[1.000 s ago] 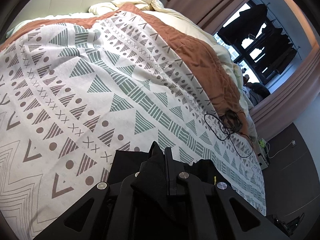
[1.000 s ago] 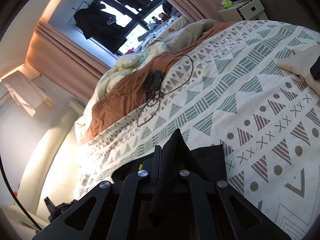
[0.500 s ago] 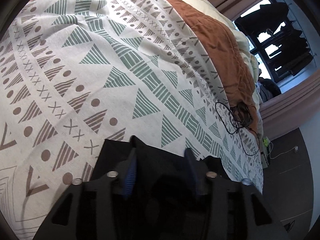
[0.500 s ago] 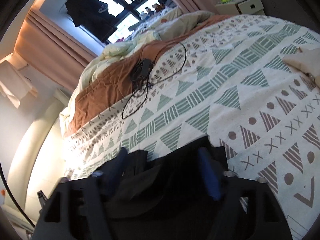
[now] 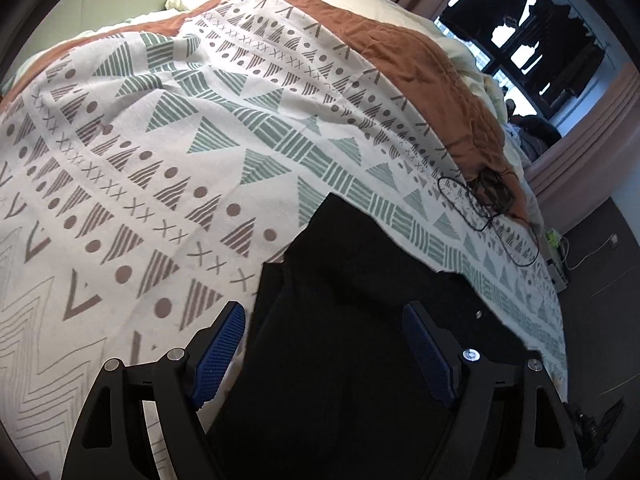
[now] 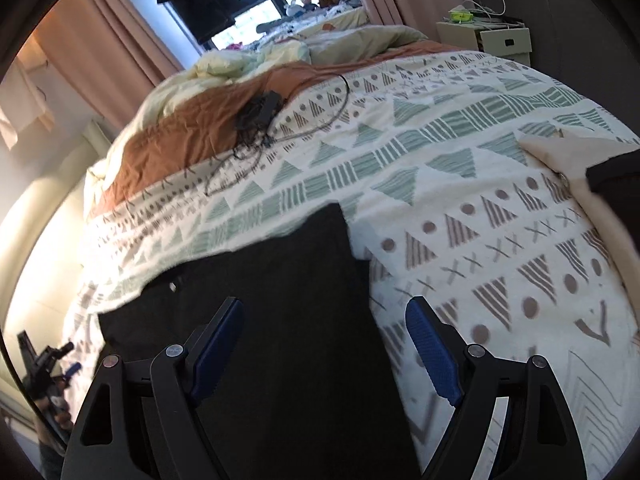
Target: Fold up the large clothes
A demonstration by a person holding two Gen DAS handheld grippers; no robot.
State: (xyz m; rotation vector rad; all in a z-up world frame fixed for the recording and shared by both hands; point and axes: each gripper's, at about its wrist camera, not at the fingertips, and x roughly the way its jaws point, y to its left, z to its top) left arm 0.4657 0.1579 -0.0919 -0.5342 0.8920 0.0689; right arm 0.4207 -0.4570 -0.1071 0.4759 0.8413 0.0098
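Patterned bedspread point(image 5: 168, 152) carries the black garment point(image 5: 360, 320) at its near edge, the left gripper point(image 5: 324, 344) opening and the right gripper point(image 6: 324, 344) wide, neither pinching cloth, so each should next take a corner squarely before folding.

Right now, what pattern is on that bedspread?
Bedspread: white with green and brown triangles, dots and crosses; clearest in the left wrist view.

A black garment point(image 5: 352, 320) is lying flat and folded on the patterned bedspread point(image 5: 160, 140), reaching toward the bed's near edge.
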